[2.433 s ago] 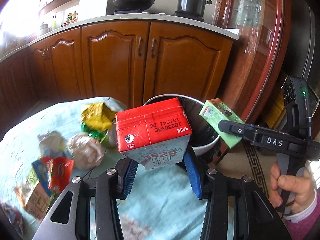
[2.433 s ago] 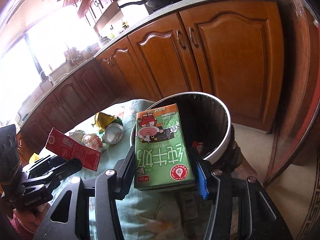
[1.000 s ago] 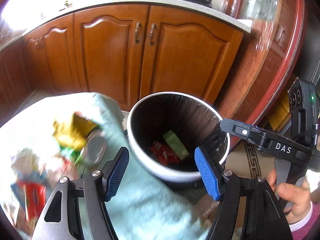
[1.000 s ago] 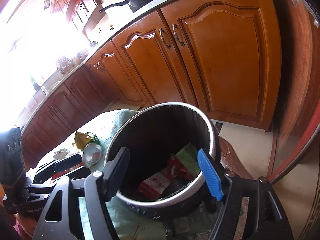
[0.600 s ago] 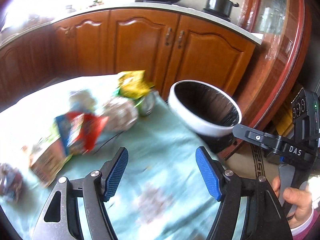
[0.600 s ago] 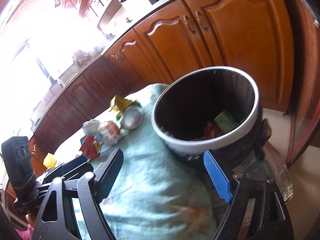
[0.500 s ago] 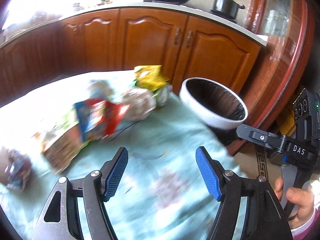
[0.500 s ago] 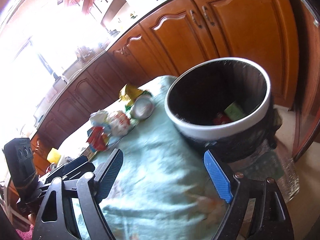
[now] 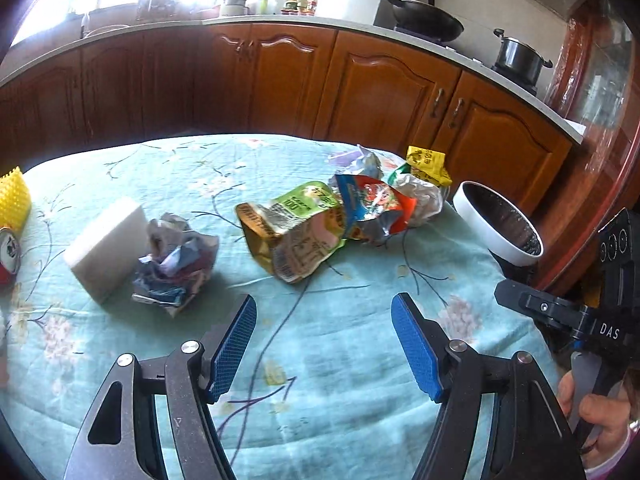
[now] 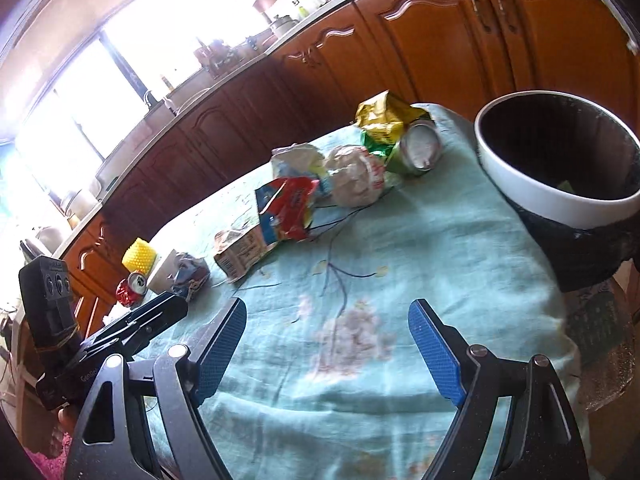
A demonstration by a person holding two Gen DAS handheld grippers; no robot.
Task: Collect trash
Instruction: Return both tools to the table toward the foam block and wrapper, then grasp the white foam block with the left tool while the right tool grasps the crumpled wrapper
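Both claws empty; bin [image 10: 532,196] w/ green scrap [image 10: 567,186] inside.

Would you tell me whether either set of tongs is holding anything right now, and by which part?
Nothing is held: the left tongs and right tongs are both open over the tablecloth.

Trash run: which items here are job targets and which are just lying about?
Job:
bin
green-gold pouch
red-blue wrapper
crumpled paper ball
yellow bag
crumpled wrapper
crushed red can

Lying about:
white sponge block
yellow spiky brush
wok
pot
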